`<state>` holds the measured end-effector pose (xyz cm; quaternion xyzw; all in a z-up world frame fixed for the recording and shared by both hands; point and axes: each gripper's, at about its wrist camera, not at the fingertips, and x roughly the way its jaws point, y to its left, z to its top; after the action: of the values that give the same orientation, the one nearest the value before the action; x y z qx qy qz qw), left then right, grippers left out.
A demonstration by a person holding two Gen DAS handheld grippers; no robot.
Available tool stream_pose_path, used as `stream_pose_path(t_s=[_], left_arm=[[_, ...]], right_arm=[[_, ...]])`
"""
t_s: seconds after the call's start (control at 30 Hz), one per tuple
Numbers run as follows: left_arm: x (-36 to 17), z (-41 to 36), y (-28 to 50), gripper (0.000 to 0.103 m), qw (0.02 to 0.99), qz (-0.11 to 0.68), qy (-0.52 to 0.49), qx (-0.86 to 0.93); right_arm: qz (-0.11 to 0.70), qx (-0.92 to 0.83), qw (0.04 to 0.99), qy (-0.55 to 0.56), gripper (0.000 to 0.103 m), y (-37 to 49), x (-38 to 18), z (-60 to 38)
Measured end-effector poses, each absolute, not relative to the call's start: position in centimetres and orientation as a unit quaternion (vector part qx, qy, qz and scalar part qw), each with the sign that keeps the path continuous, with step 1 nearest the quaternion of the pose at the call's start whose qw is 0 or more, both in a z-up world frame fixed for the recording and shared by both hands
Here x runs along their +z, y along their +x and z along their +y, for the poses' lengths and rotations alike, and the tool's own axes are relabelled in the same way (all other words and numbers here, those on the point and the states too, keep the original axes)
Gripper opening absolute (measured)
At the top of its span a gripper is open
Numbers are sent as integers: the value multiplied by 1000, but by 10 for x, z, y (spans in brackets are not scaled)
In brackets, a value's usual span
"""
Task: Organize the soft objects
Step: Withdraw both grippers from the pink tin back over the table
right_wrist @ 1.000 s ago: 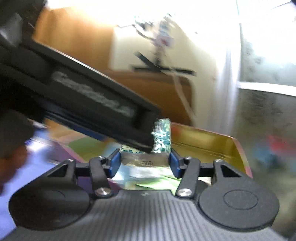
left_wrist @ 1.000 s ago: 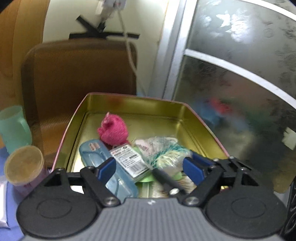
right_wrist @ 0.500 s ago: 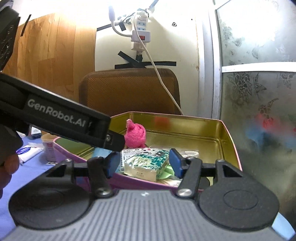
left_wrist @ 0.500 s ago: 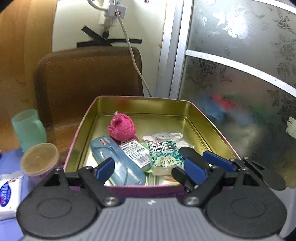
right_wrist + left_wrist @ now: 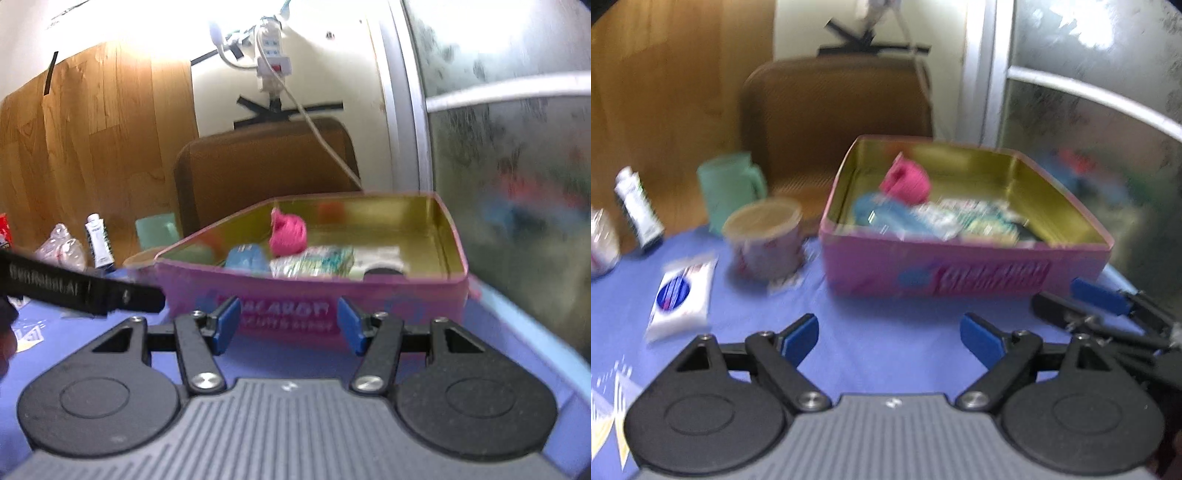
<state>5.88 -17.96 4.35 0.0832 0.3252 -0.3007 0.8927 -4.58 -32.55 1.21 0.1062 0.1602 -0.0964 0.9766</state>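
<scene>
I am holding two tools over the blue table [image 5: 886, 354]. My left tool [image 5: 889, 334] is hanging with its blue pads spread wide apart, gripping nothing and touching nothing. My right tool [image 5: 287, 321] is also standing apart, its gap empty, just in front of the one pink tin [image 5: 964, 273], which is sitting on the table between the two views' centres.

To the left of my left tool, one white tissue pack [image 5: 681, 295] is lying flat on the table. Beyond it, one lidded paper cup [image 5: 764, 236] is standing just beside the tin's left wall, and one green plastic mug [image 5: 729, 192] is standing behind that cup. One white tube [image 5: 637, 206] is leaning near the table's far left edge.

Inside the tin's gold interior, one pink knitted ball [image 5: 288, 234] is resting toward the back, one blue case [image 5: 245, 258] is lying to its left, and one green-patterned packet [image 5: 317, 260] is lying to its right; motion blur is hiding finer detail.

Behind the table, one brown chair [image 5: 266, 170] is standing against a wall with a wooden panel [image 5: 92, 147], a hanging power strip [image 5: 273, 62] and a frosted glass door [image 5: 517, 147].
</scene>
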Motion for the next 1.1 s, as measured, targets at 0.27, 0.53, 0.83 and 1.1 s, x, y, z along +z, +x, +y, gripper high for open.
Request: stream_pose_path(t_s=[0.27,0.53,0.83,1.1], left_arm=[[21,-147,53,87,893,353,86,-266],[15,-119,52,90,897,360,79,-245],[10,-100,48,93,901,356,73,-237],[5,-83,50,93,905,354,71,-224]], right_arm=[[186,-70,973,116,61,-48,9,-299],[200,-48,971,121,61,-45,11,-278],[214,-39,968,122,61,-45,13,-261],[227,-30,967,113,61,-40,12,-245]])
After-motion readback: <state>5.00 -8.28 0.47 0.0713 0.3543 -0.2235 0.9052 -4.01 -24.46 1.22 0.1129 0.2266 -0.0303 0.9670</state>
